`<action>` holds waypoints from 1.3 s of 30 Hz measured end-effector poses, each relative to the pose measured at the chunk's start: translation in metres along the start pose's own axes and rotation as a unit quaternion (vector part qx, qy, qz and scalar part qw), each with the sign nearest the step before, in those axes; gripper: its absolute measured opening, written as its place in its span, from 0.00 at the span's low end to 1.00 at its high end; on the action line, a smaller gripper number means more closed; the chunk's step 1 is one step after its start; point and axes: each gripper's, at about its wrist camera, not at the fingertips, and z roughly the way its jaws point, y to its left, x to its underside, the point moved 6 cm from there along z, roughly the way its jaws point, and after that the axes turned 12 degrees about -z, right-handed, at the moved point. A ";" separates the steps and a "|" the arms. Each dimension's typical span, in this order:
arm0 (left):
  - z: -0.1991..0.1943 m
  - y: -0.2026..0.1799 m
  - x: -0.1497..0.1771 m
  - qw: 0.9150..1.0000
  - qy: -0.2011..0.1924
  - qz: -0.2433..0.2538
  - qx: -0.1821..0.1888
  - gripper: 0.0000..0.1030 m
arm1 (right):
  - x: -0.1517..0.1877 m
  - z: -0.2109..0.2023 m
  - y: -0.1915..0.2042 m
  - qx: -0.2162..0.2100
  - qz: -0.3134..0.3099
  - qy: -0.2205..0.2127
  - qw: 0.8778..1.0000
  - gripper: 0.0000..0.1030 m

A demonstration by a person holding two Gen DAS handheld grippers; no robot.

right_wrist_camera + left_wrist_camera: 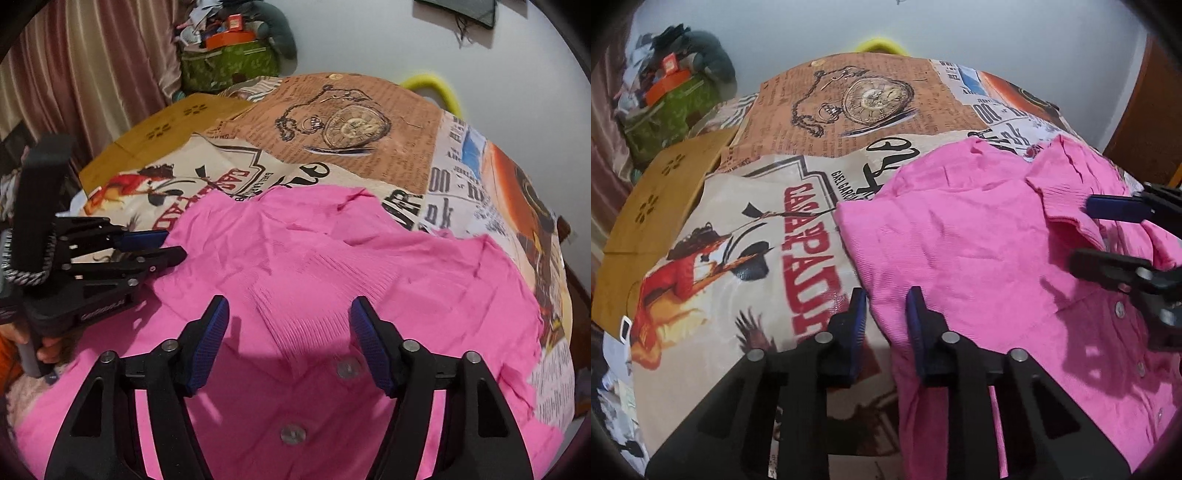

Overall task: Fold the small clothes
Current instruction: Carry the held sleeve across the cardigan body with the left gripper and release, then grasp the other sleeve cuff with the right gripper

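Left tool (886,310): jaws slightly apart, straddling the left edge of the pink shirt (979,251) near its lower side; one blue pad sits over the fabric, the other over the printed cloth beside it. Whether the pads touch the fabric cannot be told. Nothing is gripped.

Right tool (290,321): jaws wide apart, poised over the shirt's ribbed collar (291,295) and just above the top button (347,369) of the placket. A second button (293,434) lies lower, between the tool's arms. No fabric is held between the pads.

In the right wrist view the left tool (173,245) comes in from the left, its tips at the shirt's edge.

The pink shirt lies spread front-up and wrinkled on the surface (369,147), which is covered by a cloth printed with a pocket watch (875,98), newsprint and red lettering. One sleeve reaches towards the far right.

A brown cardboard box (661,192) sits at the surface's left side. Beyond it, a green bag (229,62) piled with clutter stands against the wall, beside a curtain (85,74).
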 end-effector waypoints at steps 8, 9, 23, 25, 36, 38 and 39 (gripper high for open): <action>0.000 0.000 0.000 1.000 0.003 0.003 -0.008 0.20 | 0.005 -0.002 -0.018 0.001 0.030 -0.017 0.999 0.10; 0.000 -0.001 0.000 1.000 0.002 0.009 -0.015 0.20 | 0.007 -0.006 -0.022 0.003 0.037 -0.024 0.999 0.09; -0.002 -0.010 0.003 0.997 0.008 0.038 -0.065 0.20 | 0.070 -0.032 -0.055 0.002 0.109 -0.007 0.994 0.09; -0.004 -0.011 0.003 0.997 0.018 0.034 -0.067 0.20 | 0.075 -0.040 -0.056 0.003 0.116 -0.010 0.993 0.09; -0.053 -0.047 -0.010 0.999 0.007 0.021 -0.036 0.52 | 0.127 -0.133 -0.107 0.074 0.181 -0.070 0.978 0.46; -0.059 -0.059 -0.010 0.999 0.004 0.030 -0.034 0.57 | 0.145 -0.145 -0.122 0.096 0.191 -0.062 0.975 0.46; -0.062 -0.066 -0.009 0.999 0.002 0.036 -0.035 0.59 | 0.154 -0.151 -0.129 0.105 0.196 -0.058 0.973 0.46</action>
